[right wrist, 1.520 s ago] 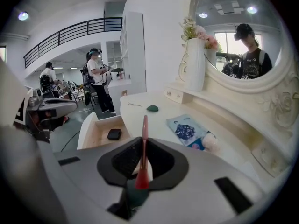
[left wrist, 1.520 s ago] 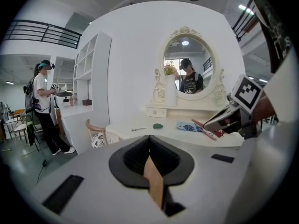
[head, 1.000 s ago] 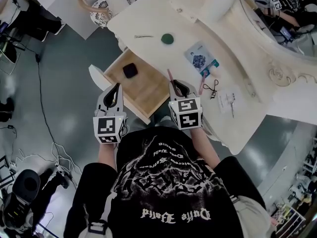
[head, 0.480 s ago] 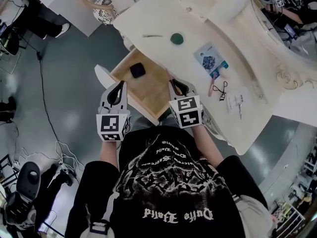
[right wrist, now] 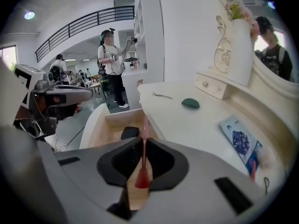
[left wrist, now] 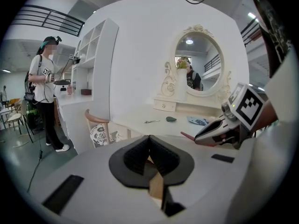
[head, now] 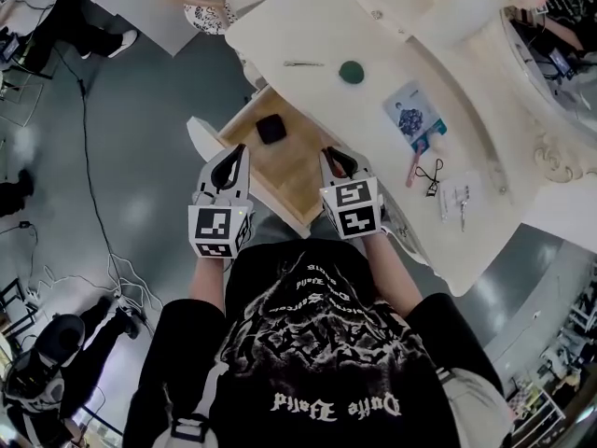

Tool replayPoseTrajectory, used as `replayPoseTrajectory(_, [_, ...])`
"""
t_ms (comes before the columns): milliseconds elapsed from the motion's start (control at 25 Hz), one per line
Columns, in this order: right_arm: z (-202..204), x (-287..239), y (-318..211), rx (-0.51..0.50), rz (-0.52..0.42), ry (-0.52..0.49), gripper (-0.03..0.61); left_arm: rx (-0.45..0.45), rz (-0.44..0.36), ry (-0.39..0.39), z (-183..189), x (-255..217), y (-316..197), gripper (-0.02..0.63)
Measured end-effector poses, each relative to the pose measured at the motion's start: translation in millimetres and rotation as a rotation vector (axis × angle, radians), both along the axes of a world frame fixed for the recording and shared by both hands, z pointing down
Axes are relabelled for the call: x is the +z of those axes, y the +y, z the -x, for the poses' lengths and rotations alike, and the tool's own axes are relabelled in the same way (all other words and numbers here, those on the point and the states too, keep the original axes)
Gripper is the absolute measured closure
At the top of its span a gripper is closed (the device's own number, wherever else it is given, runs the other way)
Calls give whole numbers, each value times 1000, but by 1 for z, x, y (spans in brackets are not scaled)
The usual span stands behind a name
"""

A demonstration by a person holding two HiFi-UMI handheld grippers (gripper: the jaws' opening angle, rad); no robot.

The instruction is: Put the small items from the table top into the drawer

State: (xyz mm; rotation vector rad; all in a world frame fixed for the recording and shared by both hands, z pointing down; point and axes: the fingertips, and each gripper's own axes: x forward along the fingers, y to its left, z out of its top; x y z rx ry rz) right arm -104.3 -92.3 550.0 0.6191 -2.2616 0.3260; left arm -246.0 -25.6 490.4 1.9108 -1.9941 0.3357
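Observation:
The wooden drawer (head: 280, 168) stands pulled out of the white dressing table (head: 392, 35), with a small black item (head: 270, 129) lying inside. My right gripper (head: 330, 155) hovers over the drawer's near right corner, shut on a thin pink stick (right wrist: 144, 129) that points forward over the drawer (right wrist: 110, 125). My left gripper (head: 237, 151) is at the drawer's near left edge, jaws together with nothing between them (left wrist: 149, 138). On the table top lie a green oval item (head: 352, 72), a metal clip (head: 303, 63), a printed card (head: 415, 118), a pink item (head: 410, 171) and a black eyelash curler (head: 431, 177).
Small metal scissors lie on a white paper (head: 462, 202) near the table's right edge. A patterned chair (head: 210, 3) stands beyond the drawer. The oval mirror (left wrist: 194, 59) rises behind the table. A person (right wrist: 111, 59) stands by white shelves. Cables (head: 93, 203) run across the grey floor.
The view has slid so that table and drawer sit further right and higher. Both grippers stay at the drawer's near edge, the right one still holding the pink stick.

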Motion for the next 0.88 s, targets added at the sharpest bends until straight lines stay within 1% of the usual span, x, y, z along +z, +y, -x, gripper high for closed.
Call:
replayPoseTrajectory(200, [9, 14, -1, -8, 20, 9, 529, -8, 10, 17, 8, 5, 0, 598])
replayPoseTrajectory(360, [14, 26, 0, -21, 42, 27, 529, -20, 9, 48, 13, 7, -2, 598])
replayPoseTrajectory(480, [17, 33, 1, -13, 59, 25, 529, -19, 20, 42, 15, 8, -3, 598])
replayPoseTrajectory(680, [22, 42, 5, -26, 61, 35, 529, -7, 25, 22, 15, 8, -4, 598])
replayPoseTrajectory(880, [26, 57, 3, -18, 81, 39, 529, -9, 37, 26, 18, 11, -2, 598])
